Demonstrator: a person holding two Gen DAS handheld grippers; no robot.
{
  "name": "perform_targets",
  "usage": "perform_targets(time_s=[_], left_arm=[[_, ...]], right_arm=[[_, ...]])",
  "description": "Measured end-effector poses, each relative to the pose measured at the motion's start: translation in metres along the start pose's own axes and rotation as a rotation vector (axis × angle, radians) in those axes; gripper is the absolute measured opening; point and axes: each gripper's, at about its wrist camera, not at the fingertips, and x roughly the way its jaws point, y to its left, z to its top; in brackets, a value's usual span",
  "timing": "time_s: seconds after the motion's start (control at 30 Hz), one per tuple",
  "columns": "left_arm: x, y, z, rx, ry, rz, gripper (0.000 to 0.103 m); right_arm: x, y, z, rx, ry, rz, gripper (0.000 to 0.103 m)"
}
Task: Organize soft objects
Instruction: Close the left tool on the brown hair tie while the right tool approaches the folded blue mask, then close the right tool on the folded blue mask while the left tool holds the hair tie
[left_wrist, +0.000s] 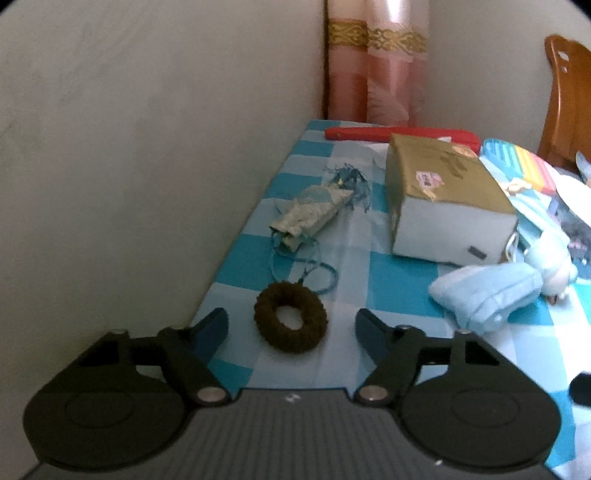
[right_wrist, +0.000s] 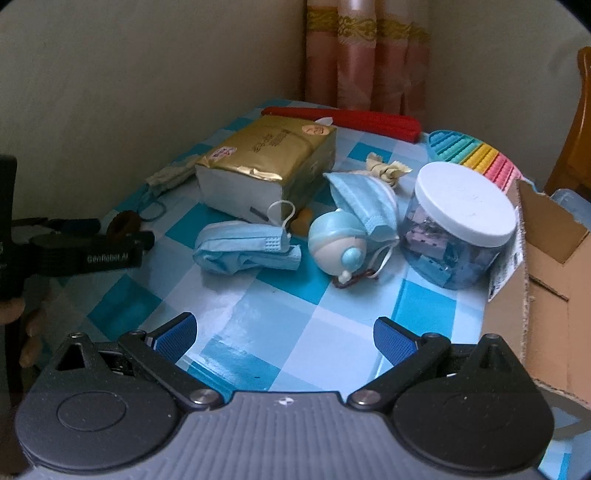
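Observation:
A brown knitted hair ring (left_wrist: 290, 319) lies on the blue checked tablecloth (left_wrist: 388, 291), just ahead of and between the tips of my open left gripper (left_wrist: 291, 326). A pale fabric pouch with blue cord (left_wrist: 310, 214) lies beyond it. My left gripper also shows at the left of the right wrist view (right_wrist: 122, 230), around the ring (right_wrist: 123, 223). My right gripper (right_wrist: 284, 338) is open and empty above the cloth. Ahead of it lie a folded blue face mask (right_wrist: 245, 245), a blue plush toy (right_wrist: 338, 245) and a second mask (right_wrist: 364, 201).
A gold tissue pack (right_wrist: 269, 162) lies mid-table. A clear jar with white lid (right_wrist: 461, 221) stands right, next to an open cardboard box (right_wrist: 546, 266). A red case (right_wrist: 351, 118) and a rainbow silicone pad (right_wrist: 476, 155) lie at the back. A wall runs along the left.

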Motion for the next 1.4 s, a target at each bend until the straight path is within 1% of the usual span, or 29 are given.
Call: perform_targets(time_s=[0.07,0.2,0.27,0.33,0.5,0.73,0.87,0.97,1.17,1.4], left_arm=[[0.002,0.002,0.001,-0.018,-0.002,-0.012,0.063],[0.004,0.003,0.003,-0.039,-0.006,-0.032,0.056],[0.005,0.004,0.003,-0.046,-0.007,-0.031,0.045],[0.004,0.005,0.004,-0.05,-0.008,-0.029,0.039],[0.003,0.01,0.005,-0.072,-0.005,-0.035,0.036],[-0.003,0.013,0.005,-0.063,0.002,-0.041,0.036],[-0.006,0.015,0.005,-0.062,0.004,-0.036,0.036],[-0.007,0.016,0.005,-0.062,0.01,-0.034,0.036],[-0.009,0.016,0.006,-0.052,0.007,-0.052,0.036],[-0.01,0.019,0.006,-0.053,0.005,-0.058,0.036]], right_arm=[[0.003,0.0,0.0,0.001,0.007,0.011,0.103],[0.007,0.001,-0.001,-0.005,0.016,0.023,0.103],[0.009,0.002,-0.001,-0.007,0.019,0.029,0.103],[0.01,0.002,-0.001,-0.01,0.021,0.034,0.103],[0.014,0.006,0.002,-0.025,0.023,0.046,0.103],[0.03,0.019,0.012,-0.084,0.024,0.079,0.103],[0.045,0.027,0.018,-0.095,0.028,0.075,0.103],[0.054,0.029,0.024,-0.087,0.029,0.055,0.103],[0.067,0.035,0.03,-0.079,0.025,0.04,0.103],[0.077,0.046,0.038,-0.091,0.016,0.062,0.103]])
